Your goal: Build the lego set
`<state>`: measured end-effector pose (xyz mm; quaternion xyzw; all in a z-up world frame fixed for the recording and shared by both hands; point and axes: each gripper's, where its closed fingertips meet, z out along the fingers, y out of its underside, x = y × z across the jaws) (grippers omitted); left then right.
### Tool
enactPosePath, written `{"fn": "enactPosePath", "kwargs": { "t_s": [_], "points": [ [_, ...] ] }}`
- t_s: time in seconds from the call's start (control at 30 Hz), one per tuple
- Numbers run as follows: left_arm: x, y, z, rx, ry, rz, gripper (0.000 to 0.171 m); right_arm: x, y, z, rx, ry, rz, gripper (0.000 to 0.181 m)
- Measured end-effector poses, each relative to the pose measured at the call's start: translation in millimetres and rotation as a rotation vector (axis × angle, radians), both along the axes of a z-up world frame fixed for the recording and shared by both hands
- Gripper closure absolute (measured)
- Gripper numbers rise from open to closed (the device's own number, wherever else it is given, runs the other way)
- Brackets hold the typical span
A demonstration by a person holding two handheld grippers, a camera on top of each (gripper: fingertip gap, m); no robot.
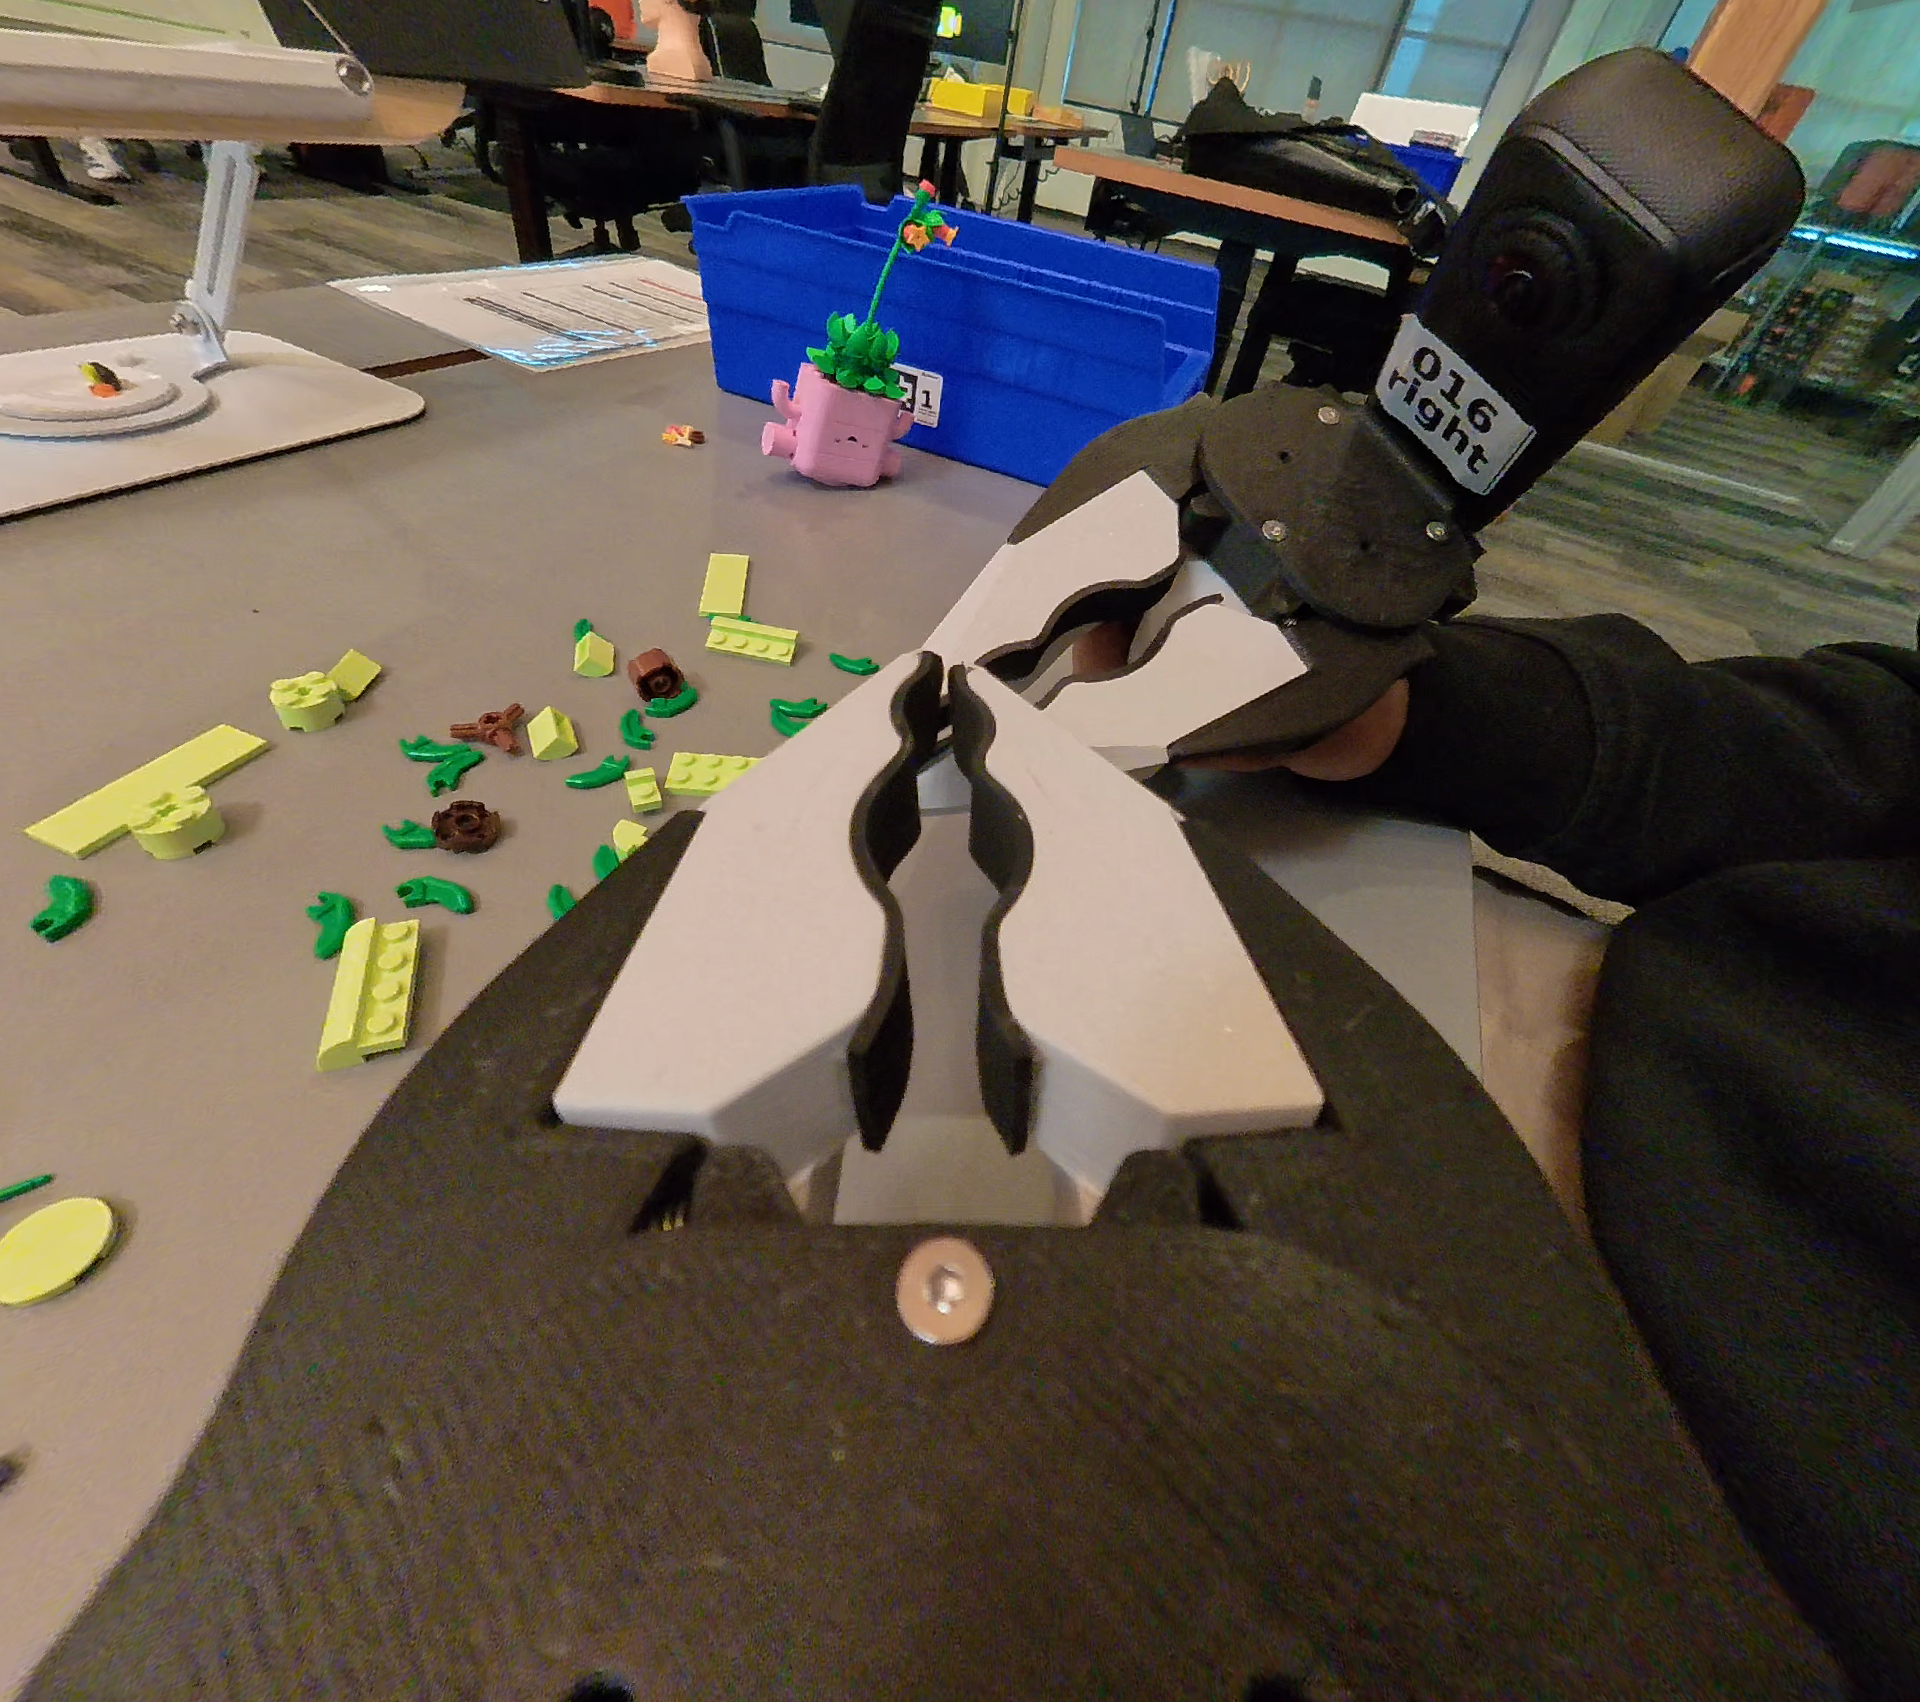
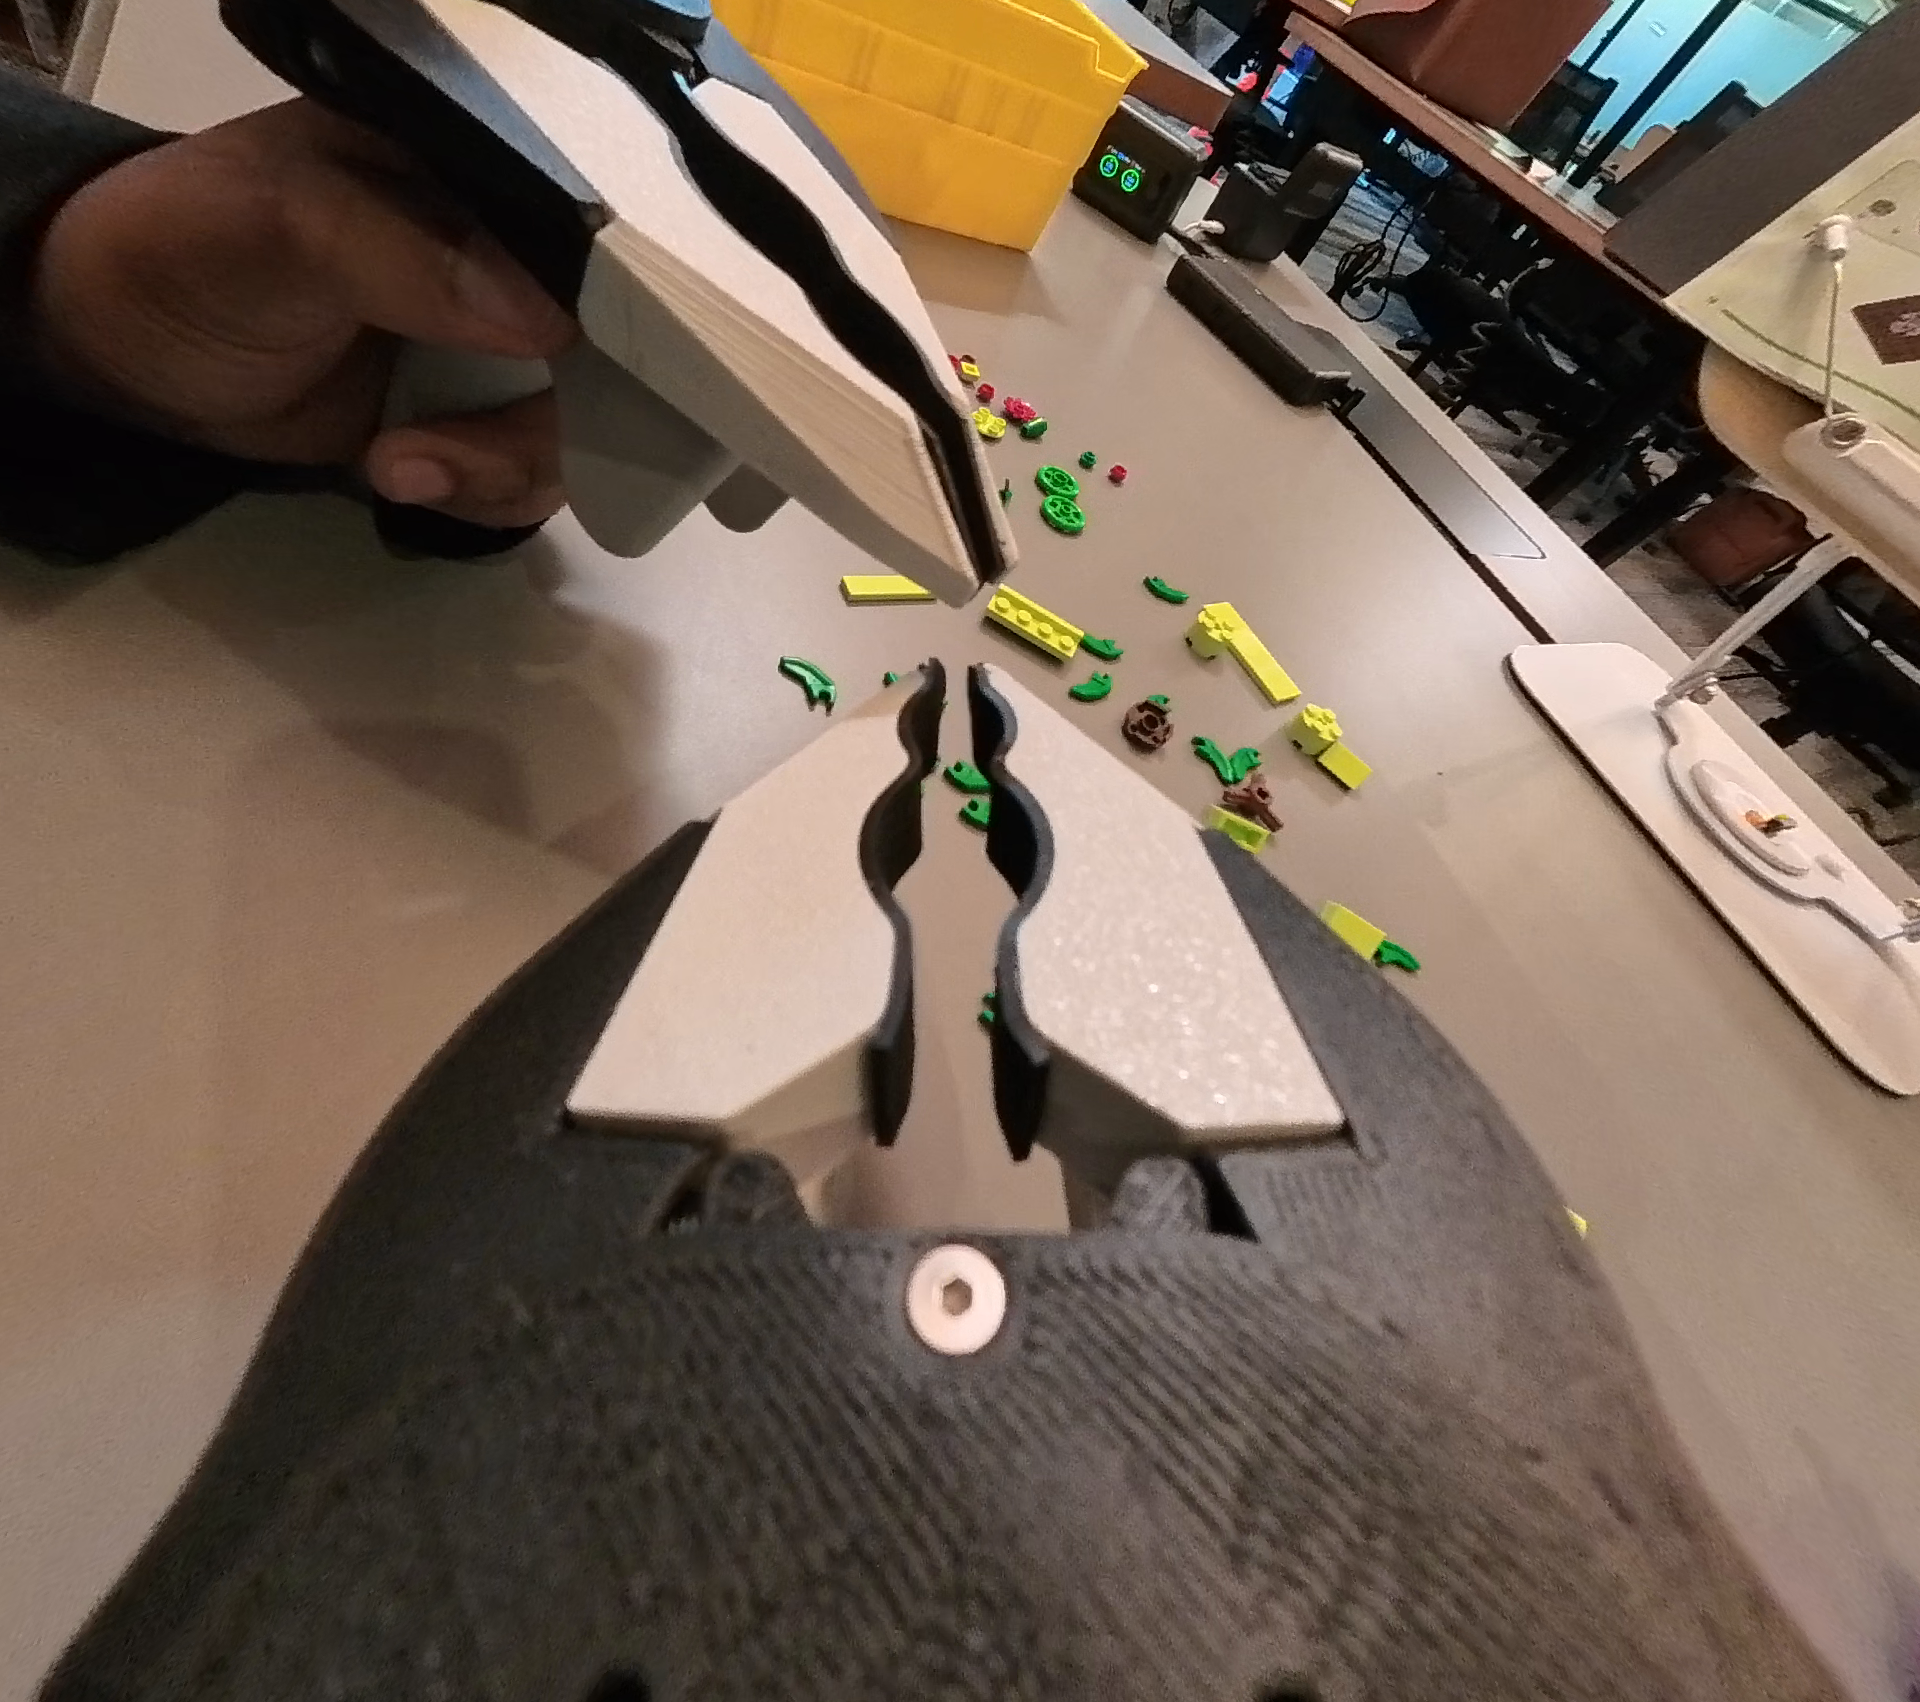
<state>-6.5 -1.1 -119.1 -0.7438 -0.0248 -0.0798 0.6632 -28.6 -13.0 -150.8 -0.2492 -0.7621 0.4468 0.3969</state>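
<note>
Both tools are up over the grey matte surface (image 1: 499, 530), tips nearly meeting. The left hand-held gripper (image 1: 945, 684), grey wedge fingers with wavy black pads, is clenched: the tips all but touch, and nothing shows between them. From the right wrist view it comes in from the upper left (image 2: 982, 577), fingers pressed flat together, a bare hand (image 2: 260, 302) wrapped round its grip.

The right hand-held gripper (image 2: 956, 678) is drawn nearly closed too, a thin slit left at the tips and no piece in it. In the left wrist view it sits just beyond the left one, and I cannot tell its fingertips there; a black-sleeved hand (image 1: 1340, 733) carries it.

The lego is spread loose across the surface below and left of the tips: lime-green flat plates (image 1: 145, 790), a lime studded brick (image 1: 369, 992), dark green curved leaf pieces (image 1: 436, 896), and a small brown round stud piece (image 1: 464, 826). A lime oval tile (image 1: 52, 1249) lies apart at the near left edge.

Farther back stands a finished pink lego pot with a green leafy plant and a tall flower stalk (image 1: 840, 416), upright, just in front of a blue plastic bin (image 1: 997, 333). A white stand base (image 1: 187, 405) sits at far left. In the right wrist view, a yellow plastic bin (image 2: 894, 52) rests at the far end of the surface.
</note>
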Motion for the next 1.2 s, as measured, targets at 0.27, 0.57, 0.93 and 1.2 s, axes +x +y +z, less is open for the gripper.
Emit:
{"fn": "enactPosePath", "kwargs": {
  "t_s": [0.27, 0.57, 0.93, 1.2],
  "points": [
    [-1, 0, 0, 0.004, -0.011, 0.001, 0.171, 0, -2, -1, 0.004, 0.002, -0.002, 0.176],
    [-2, 0, 0, 0.004, -0.02, 0.001, 0.171, -2, 6, 11, -0.097, 0.02, -0.01, 0.177],
    [-2, -1, 0, 0.005, -0.02, 0.001, 0.171, -3, 75, 63, -0.619, 0.114, -0.118, 0.153],
    [0, -1, 1, 0.011, 0.001, 0.003, 0.171, -5, 74, 62, -0.439, 0.209, -0.184, 0.151]
  ]
}}
